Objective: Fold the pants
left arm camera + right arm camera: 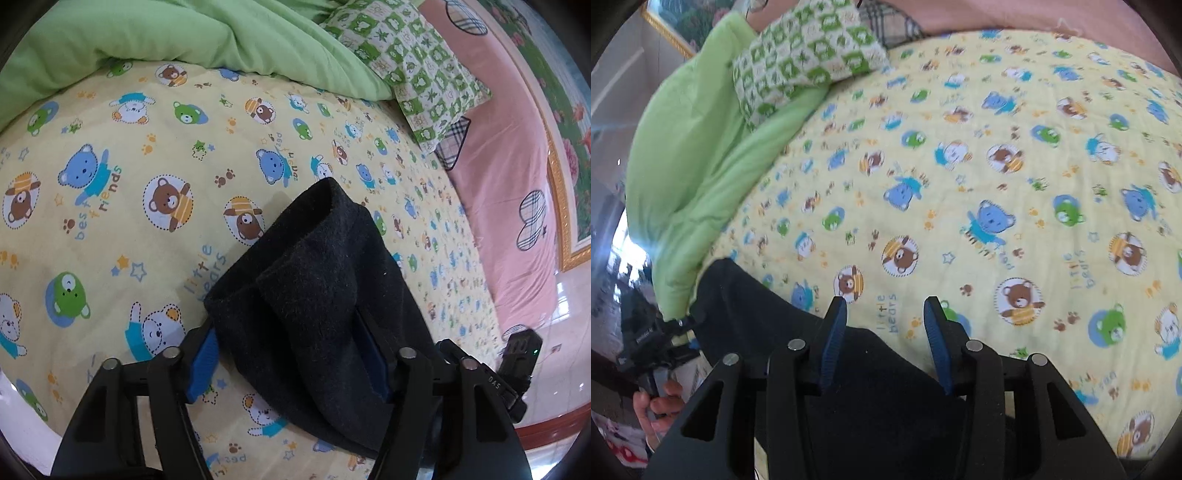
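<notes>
The black pants (314, 295) lie on a yellow bear-print sheet (129, 221). In the left wrist view a bunched fold of them lies between and over my left gripper's (291, 354) blue pads, which stand wide apart; the right pad is partly hidden by cloth. In the right wrist view the pants (849, 387) spread under my right gripper (884, 317), which is open above their edge with nothing between its fingers. The left gripper's body (653, 350) and the hand on it show at the far left.
A green quilt (184, 33) and a green-checked pillow (417, 62) lie at the head of the bed. A pink sheet (498, 147) covers the far side. The right gripper's body (517, 354) shows at the bed's edge, over tiled floor.
</notes>
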The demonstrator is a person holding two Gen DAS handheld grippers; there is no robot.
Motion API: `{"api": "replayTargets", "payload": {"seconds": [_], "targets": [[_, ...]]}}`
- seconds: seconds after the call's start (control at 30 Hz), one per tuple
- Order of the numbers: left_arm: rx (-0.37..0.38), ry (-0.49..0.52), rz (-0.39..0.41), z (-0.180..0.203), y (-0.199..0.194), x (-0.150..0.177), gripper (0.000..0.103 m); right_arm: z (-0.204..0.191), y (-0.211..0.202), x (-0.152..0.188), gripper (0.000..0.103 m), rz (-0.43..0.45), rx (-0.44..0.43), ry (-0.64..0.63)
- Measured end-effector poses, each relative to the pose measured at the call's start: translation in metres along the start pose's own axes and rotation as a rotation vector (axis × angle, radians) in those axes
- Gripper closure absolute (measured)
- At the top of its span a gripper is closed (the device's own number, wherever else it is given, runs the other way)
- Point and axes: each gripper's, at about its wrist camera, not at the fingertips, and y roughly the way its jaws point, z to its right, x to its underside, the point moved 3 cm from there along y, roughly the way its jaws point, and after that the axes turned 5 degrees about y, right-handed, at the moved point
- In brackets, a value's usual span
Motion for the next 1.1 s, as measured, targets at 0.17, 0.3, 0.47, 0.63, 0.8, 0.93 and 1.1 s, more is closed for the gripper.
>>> {"api": "replayTargets", "payload": {"seconds": [0.17, 0.3, 0.47, 0.63, 0.8, 0.93, 1.1], "targets": [[0.010, 0.073, 0.011, 0.001, 0.002, 0.005, 0.071, -0.015, 0.026, 0.019, 0.061, -0.122, 0.035, -0.148], [0.121, 0.138, 0.074, 0.003, -0.015, 0.012, 0.082, -0.029, 0.018, 0.032, 0.083, -0.174, 0.003, -0.248], [0.237, 0.331, 0.266, 0.021, -0.072, 0.025, 0.083, -0.057, -0.022, 0.043, 0.088, -0.009, 0.085, -0.401], [0.191, 0.377, 0.273, 0.014, -0.062, 0.027, 0.083, -0.054, -0.036, 0.026, 0.091, 0.213, 0.193, -0.344], [0.082, 0.360, 0.178, -0.007, -0.016, 0.029, 0.082, -0.040, 0.018, 0.030, 0.090, 0.166, 0.298, -0.319], [0.069, 0.347, 0.193, -0.014, -0.029, 0.030, 0.070, -0.039, 0.001, 0.028, 0.079, 0.232, 0.285, -0.264], [0.016, 0.375, 0.281, -0.007, -0.069, 0.028, 0.064, -0.036, -0.052, 0.039, 0.079, 0.324, 0.196, -0.176]]}}
